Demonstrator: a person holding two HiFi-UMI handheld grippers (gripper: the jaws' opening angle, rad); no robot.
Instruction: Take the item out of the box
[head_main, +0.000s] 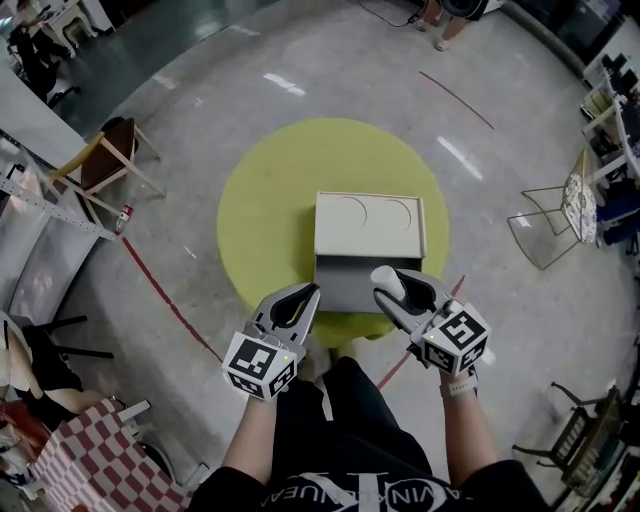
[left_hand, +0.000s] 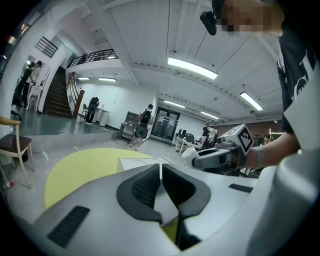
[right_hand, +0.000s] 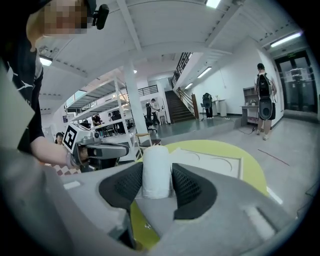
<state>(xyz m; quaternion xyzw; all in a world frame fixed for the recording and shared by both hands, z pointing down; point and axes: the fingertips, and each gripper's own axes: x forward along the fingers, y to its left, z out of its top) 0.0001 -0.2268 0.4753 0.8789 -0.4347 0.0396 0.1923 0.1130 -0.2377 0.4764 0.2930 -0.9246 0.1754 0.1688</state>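
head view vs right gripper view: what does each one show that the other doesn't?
Head view only: the box's open grey tray, seen from above. Right gripper view only: the pads pressed on either side of the white roll, and a staircase behind. Both: the yellow table, the box lid, the left gripper, and the roll held in the right gripper.

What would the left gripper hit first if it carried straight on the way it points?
Probably the near-left edge of the box, just ahead of the left gripper; height is unclear, so it may pass over.
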